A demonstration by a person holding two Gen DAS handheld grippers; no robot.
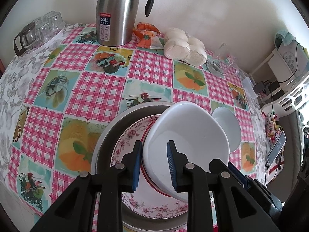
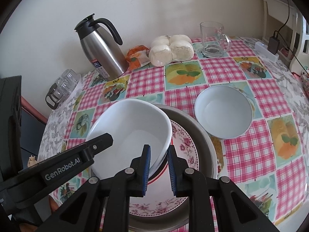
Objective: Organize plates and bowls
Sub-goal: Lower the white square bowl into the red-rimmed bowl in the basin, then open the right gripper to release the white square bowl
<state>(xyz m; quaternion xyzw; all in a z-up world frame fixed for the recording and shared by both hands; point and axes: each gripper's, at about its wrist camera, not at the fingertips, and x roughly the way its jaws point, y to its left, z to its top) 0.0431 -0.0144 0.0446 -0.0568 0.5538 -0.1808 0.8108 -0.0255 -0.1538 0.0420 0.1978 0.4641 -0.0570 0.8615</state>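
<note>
Both claws on one bowl, over the plate stack

Nearest: the left claw (image 1: 154, 164) and right claw (image 2: 158, 171) are each nearly closed, pinching opposite sides of the white bowl's (image 2: 133, 133) rim, one pad inside the wall, one outside. The bowl sits tilted over the floral plate (image 2: 185, 148), which lies in a metal pan (image 2: 204, 139) on the worktop (image 2: 251, 154). I can't tell if its base touches the plate. Level it first, I reckon, then lower both sides together so the rim doesn't slip. Just beyond the pan is the second bowl (image 2: 224, 112), likely next to nest. Thermos (image 2: 102, 52) and mug (image 2: 214, 38) are well back.
</note>
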